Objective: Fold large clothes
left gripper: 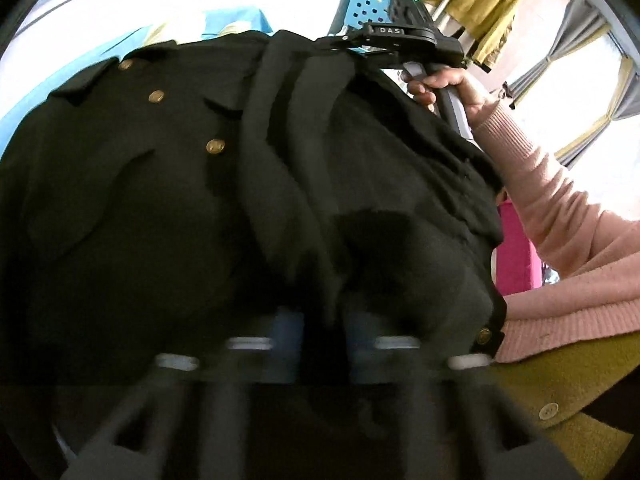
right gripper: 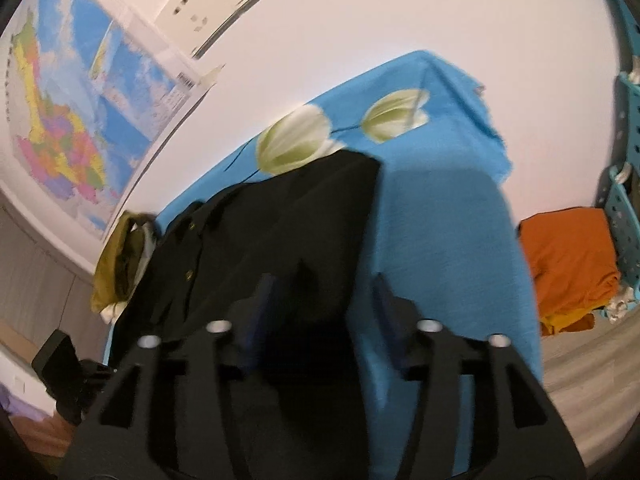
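A large black coat (left gripper: 168, 184) with gold buttons (left gripper: 215, 145) lies on a blue flowered cloth (right gripper: 440, 216); it also shows in the right wrist view (right gripper: 280, 232). My left gripper (left gripper: 322, 328) is low against the coat, a dark fold of fabric between its blurred fingers (left gripper: 288, 326). My right gripper (right gripper: 324, 300) has its fingers (right gripper: 262, 292) apart over the coat's near edge, with dark cloth lying between them. The right gripper's body (left gripper: 400, 36) shows in the left wrist view at the coat's far edge, held by a hand in a pink sleeve (left gripper: 552, 200).
An orange garment (right gripper: 568, 268) lies at the right beside a blue perforated basket (right gripper: 624, 208). An olive garment (right gripper: 120, 264) sits at the coat's left end. A map (right gripper: 80, 112) hangs on the wall. A mustard garment (left gripper: 492, 4) hangs behind, near curtains (left gripper: 580, 60).
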A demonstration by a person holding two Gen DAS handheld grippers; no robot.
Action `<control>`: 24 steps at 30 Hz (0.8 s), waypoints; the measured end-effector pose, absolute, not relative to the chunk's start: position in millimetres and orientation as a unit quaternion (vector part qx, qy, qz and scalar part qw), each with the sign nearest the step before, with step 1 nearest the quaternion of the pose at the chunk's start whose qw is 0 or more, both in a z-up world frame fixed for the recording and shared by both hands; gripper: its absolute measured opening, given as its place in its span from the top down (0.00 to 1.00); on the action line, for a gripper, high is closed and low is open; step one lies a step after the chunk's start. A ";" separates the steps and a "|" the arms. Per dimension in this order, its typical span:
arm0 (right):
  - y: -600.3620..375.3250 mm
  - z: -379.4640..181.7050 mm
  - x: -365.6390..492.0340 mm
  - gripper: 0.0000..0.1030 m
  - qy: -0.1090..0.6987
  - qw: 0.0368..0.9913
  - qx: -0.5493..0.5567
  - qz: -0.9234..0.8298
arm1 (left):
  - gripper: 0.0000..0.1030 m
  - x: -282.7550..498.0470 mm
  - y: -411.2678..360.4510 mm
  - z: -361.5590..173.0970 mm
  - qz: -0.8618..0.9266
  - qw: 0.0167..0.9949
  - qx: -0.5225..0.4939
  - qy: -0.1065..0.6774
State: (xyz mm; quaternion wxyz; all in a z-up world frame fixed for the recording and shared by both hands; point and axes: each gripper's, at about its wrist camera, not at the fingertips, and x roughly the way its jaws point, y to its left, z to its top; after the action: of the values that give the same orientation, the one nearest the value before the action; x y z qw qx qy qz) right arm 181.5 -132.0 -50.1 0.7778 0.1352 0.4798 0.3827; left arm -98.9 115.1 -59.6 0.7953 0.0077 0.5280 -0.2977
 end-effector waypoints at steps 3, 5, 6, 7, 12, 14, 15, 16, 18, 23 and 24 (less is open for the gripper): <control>-120.1 -51.4 176.4 0.79 0.482 0.769 0.106 0.406 | 0.91 -92.0 115.7 -40.7 -0.265 0.823 0.052 0.499; -118.0 -48.1 174.6 0.89 0.476 0.773 0.095 0.408 | 0.92 -80.5 125.7 -19.0 -0.229 0.844 0.076 0.479; -122.2 -43.4 174.7 0.91 0.465 0.780 0.101 0.405 | 0.92 -74.8 131.2 -9.2 -0.213 0.852 0.085 0.470; -127.9 -38.7 175.0 0.91 0.454 0.784 0.115 0.407 | 0.92 -65.9 139.9 5.7 -0.184 0.865 0.104 0.456; -134.2 -37.8 173.9 0.90 0.441 0.798 0.119 0.392 | 0.87 -32.2 163.9 26.7 -0.140 0.876 0.135 0.441; -128.5 -49.3 176.5 0.89 0.462 0.795 0.108 0.379 | 0.52 -23.0 164.8 12.3 -0.118 0.873 0.158 0.445; -128.2 -55.9 178.3 0.82 0.473 0.792 0.110 0.371 | 0.44 -17.7 169.4 2.5 -0.101 0.870 0.162 0.455; -130.9 -58.5 179.6 0.78 0.477 0.792 0.116 0.363 | 0.38 -12.0 174.6 -10.7 -0.096 0.860 0.156 0.476; -139.5 -56.7 179.6 0.65 0.473 0.798 0.129 0.351 | 0.38 -8.5 191.3 -23.0 -0.102 0.853 0.117 0.499; -145.5 -15.1 161.1 0.51 0.415 0.837 0.096 0.343 | 0.17 -19.8 232.7 -20.4 -0.131 0.860 -0.012 0.494; -142.0 -8.0 156.3 0.49 0.404 0.840 0.088 0.352 | 0.16 -24.3 234.5 -19.5 -0.135 0.859 -0.017 0.493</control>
State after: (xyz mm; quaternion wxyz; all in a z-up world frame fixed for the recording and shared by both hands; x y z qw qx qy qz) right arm 156.3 -142.0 -8.0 0.8397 0.0884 0.4043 0.3515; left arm -24.3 234.5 -19.5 0.8594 -0.0174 0.4930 -0.1346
